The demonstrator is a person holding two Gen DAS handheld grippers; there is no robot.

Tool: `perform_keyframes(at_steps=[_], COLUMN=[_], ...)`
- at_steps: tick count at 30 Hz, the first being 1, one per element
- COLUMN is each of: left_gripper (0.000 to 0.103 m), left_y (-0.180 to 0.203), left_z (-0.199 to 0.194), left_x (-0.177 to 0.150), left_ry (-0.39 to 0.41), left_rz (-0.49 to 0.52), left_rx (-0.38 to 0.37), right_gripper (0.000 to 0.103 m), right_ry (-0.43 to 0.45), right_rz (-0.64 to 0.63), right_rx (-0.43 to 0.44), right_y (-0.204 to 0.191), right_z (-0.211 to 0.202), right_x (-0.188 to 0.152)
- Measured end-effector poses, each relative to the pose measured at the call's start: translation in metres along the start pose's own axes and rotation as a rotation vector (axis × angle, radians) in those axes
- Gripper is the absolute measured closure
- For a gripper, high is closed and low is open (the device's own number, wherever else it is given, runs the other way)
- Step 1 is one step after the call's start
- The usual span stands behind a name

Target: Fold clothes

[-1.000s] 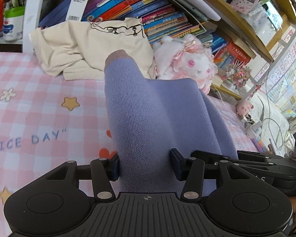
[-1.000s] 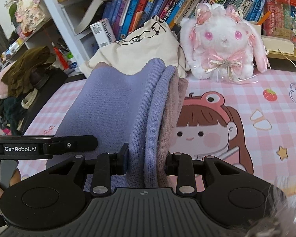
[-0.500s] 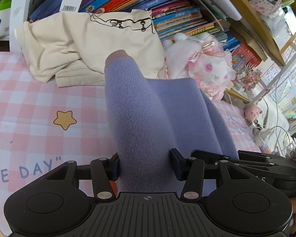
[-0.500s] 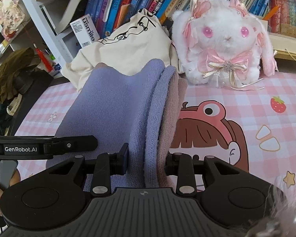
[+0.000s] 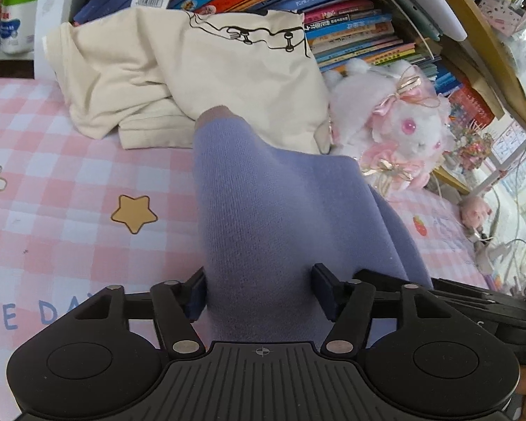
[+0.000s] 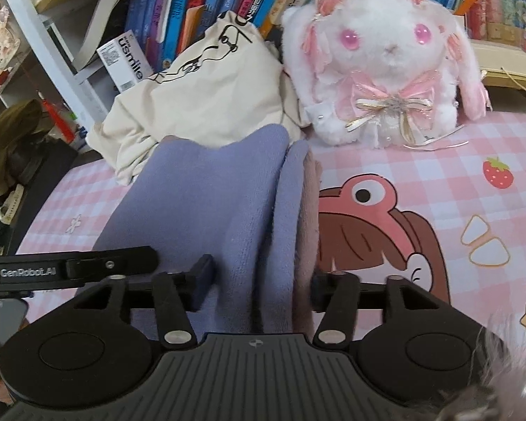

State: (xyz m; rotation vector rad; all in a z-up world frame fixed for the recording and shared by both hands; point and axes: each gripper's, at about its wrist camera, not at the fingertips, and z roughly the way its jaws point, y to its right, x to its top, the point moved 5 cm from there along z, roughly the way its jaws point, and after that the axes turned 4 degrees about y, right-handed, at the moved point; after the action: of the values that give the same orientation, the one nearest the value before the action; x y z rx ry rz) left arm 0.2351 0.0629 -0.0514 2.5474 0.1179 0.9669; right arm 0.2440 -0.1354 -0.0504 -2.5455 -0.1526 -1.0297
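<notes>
A folded lavender knit garment (image 5: 280,217) with a dusty-pink trim is held up over the pink checked cloth (image 5: 70,210). My left gripper (image 5: 259,293) is shut on its near left end. In the right wrist view the same lavender garment (image 6: 221,210) shows stacked folds with a pink layer on the right side, and my right gripper (image 6: 259,280) is shut on that end. The two grippers sit side by side; the left gripper's black body (image 6: 70,266) shows at the left of the right wrist view. A cream garment (image 5: 200,77) lies crumpled just beyond the far edge of the lavender one.
A white and pink plush rabbit (image 6: 382,59) sits against the bookshelf (image 6: 193,10) at the back. Books fill the shelf behind the cream garment (image 6: 200,98). Cables and small toys (image 5: 491,228) lie at the right. A dark bundle (image 6: 7,147) sits at the left table edge.
Both grippers have carried the lavender garment forward toward the cream garment and the plush rabbit, which now appear closer. The grips have not changed.
</notes>
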Motion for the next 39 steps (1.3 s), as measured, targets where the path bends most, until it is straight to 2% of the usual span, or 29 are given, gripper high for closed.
perform_keyframes(at_steps=[2, 5, 8, 13, 22, 31, 39], left_gripper=[0.031, 0.025, 0.024, 0.015, 0.015, 0.014, 0.008], left_y=[0.002, 0.004, 0.008, 0.023, 0.048, 0.073, 0.088], left_z=[-0.004, -0.016, -0.03, -0.051, -0.076, -0.091, -0.102], left_x=[0.001, 0.002, 0.001, -0.01, -0.055, -0.097, -0.122], left_ry=[0.016, 0.066, 0.115, 0.161, 0.162, 0.167, 0.193], left_rz=[0.024, 0.059, 0.069, 0.133, 0.155, 0.184, 0.202], left_rx=[0.035, 0.092, 0.127, 0.184, 0.244, 0.293, 0.361], right_gripper=[0.031, 0.019, 0.015, 0.01, 0.001, 0.0, 0.0], right_ry=[0.01, 0.038, 0.061, 0.091, 0.076, 0.043, 0.05], right_rz=[-0.01, -0.012, -0.018, -0.05, -0.14, -0.147, -0.159], right_rx=[-0.024, -0.048, -0.06, -0.086, -0.129, -0.162, -0.191], right_y=[0.002, 0.004, 0.004, 0.002, -0.001, 0.008, 0.015], right_z=[-0.002, -0.012, -0.025, -0.046, -0.081, -0.108, -0.127], right_x=[0.001, 0.004, 0.0, -0.01, -0.046, -0.08, -0.099])
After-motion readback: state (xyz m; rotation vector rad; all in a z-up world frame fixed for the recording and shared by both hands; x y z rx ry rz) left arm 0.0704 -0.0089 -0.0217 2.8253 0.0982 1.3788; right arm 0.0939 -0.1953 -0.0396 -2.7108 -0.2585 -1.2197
